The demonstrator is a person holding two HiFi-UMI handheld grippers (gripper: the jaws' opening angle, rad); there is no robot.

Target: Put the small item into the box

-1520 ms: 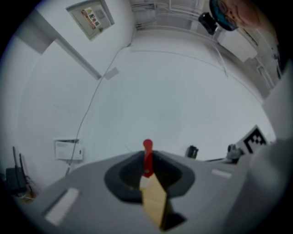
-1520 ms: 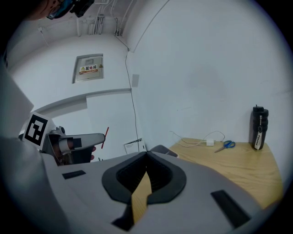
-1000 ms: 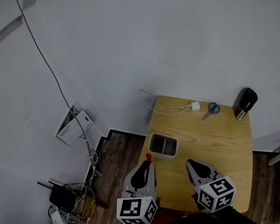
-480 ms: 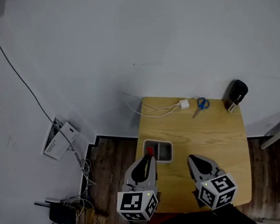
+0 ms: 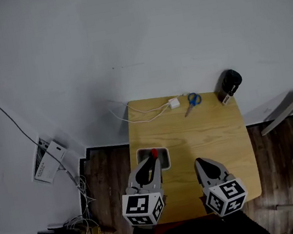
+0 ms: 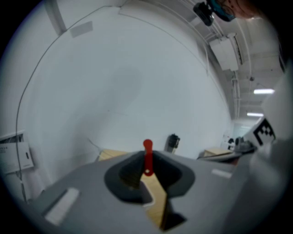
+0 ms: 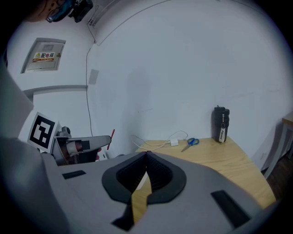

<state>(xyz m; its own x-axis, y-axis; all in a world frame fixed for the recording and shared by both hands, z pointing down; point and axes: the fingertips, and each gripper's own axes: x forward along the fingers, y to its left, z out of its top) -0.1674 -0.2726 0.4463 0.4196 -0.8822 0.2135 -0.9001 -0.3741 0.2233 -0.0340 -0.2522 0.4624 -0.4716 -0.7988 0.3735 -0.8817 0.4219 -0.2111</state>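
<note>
L tool (image 5: 153,159) clamped on small red item (image 5: 154,153), tip over grey box (image 5: 140,154) at counter (image 5: 211,136) front-left edge. R tool (image 5: 198,164) jaws together, nothing btwn. Far end: scissors (image 5: 190,100), white charger (image 5: 174,103) w/ cable, black bottle (image 5: 228,86). Box mostly hidden behind L tool.

Table top (image 5: 205,137): middle and right side bare wood, open from the near edge. Far edge: white cable (image 5: 141,117), charger (image 5: 173,103), blue scissors (image 5: 190,101) and black bottle (image 5: 228,85) in a row close to the wall (image 5: 150,41), which closes that side. Near left corner: grey box (image 5: 164,160), its opening partly covered by the left gripper (image 5: 153,158) and the red item (image 5: 154,153) clamped in it. Right gripper (image 5: 197,162): over bare wood, well apart from the box, jaws together.
</note>
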